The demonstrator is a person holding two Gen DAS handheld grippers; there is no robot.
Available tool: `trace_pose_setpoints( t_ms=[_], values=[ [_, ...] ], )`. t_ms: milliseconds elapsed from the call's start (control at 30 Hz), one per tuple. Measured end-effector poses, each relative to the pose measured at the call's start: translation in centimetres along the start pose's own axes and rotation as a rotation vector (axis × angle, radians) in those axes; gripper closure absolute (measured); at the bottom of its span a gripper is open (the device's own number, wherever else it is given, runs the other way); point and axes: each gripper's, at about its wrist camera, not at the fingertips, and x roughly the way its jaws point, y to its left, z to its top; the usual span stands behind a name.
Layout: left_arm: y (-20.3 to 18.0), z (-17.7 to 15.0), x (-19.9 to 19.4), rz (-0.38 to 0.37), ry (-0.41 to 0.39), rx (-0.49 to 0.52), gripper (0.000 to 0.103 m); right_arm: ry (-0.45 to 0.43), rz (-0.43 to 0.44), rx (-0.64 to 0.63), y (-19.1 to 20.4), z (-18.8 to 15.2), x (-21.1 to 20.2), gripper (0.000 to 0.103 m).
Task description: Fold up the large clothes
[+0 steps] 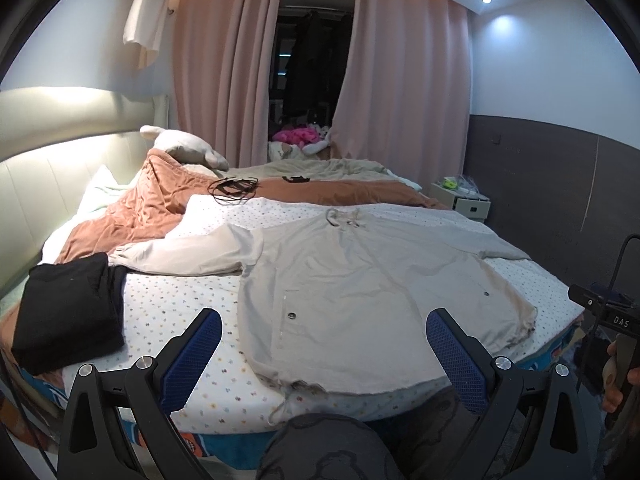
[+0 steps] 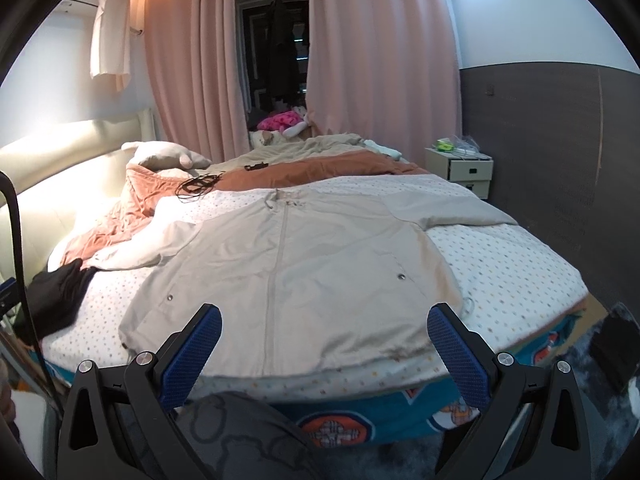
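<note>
A large beige zip jacket (image 1: 360,280) lies spread flat, front up, on the dotted white sheet (image 1: 180,308) of the bed, both sleeves stretched out to the sides. It also shows in the right wrist view (image 2: 304,272). My left gripper (image 1: 324,336) is open and empty, held above the jacket's hem at the near bed edge. My right gripper (image 2: 324,332) is open and empty, also over the hem near the zip. A folded black garment (image 1: 68,312) lies on the bed's left side.
A crumpled orange blanket (image 1: 152,208) and pillows (image 1: 188,148) lie at the bed's far left. Black cables (image 1: 234,190) rest on the blanket. A white nightstand (image 2: 460,172) stands at the far right. Pink curtains (image 1: 400,80) hang behind. The person's knee (image 1: 320,448) is below.
</note>
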Motion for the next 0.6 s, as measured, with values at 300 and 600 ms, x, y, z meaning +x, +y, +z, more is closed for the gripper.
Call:
trace_pose_setpoints(
  t_ms=[300,600],
  values=[
    [3.4,2.5,5.0,0.044,0.029,-0.039,0.0,0.017,0.055,-0.016,2.6,3.4,6.0,0.0],
    [7.6,3.6,9.0,0.106,0.083,-0.086,0.001,0.04,0.129,-0.009,6.6,6.3,12.3,0.0]
  ],
)
